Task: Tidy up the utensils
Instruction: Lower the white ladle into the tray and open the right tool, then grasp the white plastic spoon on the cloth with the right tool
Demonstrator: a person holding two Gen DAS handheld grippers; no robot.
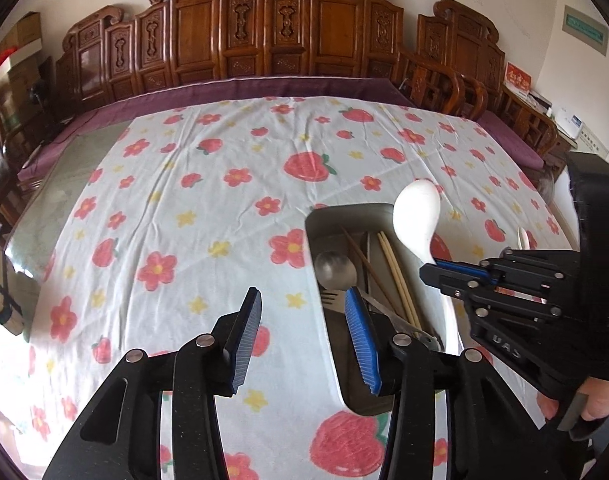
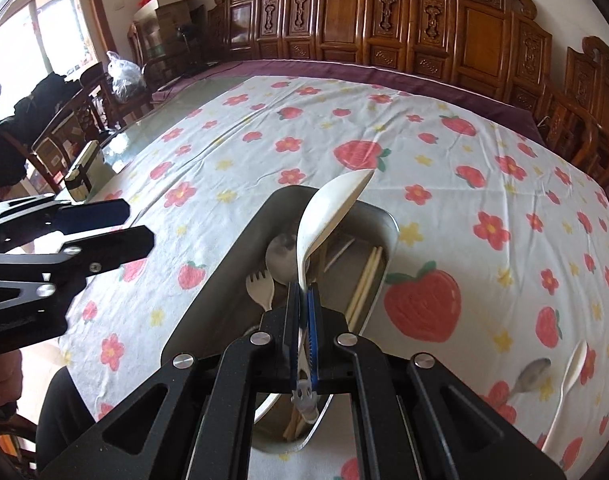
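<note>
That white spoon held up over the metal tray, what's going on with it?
A person is tidying cutlery with a hand-held gripper in each hand. The right gripper is shut on the handle of a white spoon, holding it over a metal tray that already contains a metal spoon, a pale fork and chopsticks. The left gripper is open and empty beside the tray. Two more spoons lie on the flowered tablecloth.

Left gripper [image 1: 302,314] hovers, jaws apart; right gripper [image 2: 303,300] has jaws clamped.
</note>
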